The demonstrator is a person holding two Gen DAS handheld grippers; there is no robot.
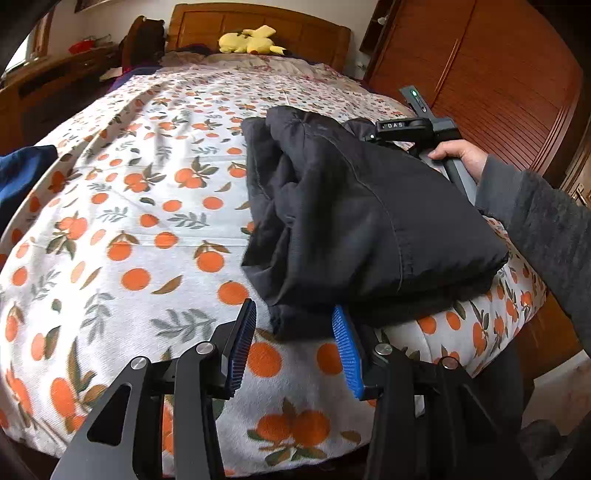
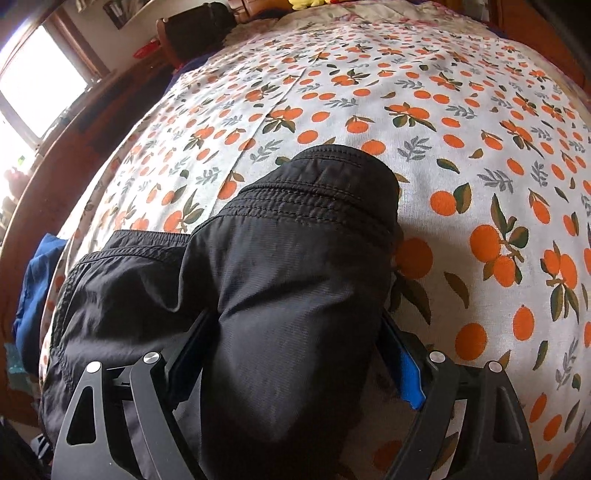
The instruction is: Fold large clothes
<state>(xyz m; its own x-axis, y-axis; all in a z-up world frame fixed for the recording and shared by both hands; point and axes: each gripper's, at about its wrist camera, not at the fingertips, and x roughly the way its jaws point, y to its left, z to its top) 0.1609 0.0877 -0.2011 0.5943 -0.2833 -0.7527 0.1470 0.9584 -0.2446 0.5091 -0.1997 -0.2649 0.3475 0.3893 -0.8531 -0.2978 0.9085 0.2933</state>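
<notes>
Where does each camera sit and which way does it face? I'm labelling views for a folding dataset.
Left wrist: on the left gripper, looking down the bed toward the headboard; its open fingers, the right hand and a grey sleeve show.
Right wrist: on the right gripper, tilted down over the black garment bulging between its fingers.
Shared: garment, orange-print bed.

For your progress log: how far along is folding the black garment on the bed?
Done: the black garment lies bundled in thick layers on the bed. In hand: the right gripper straddles one fold; the left gripper is open at its edge. Left: withdraw and tidy, probably.
</notes>
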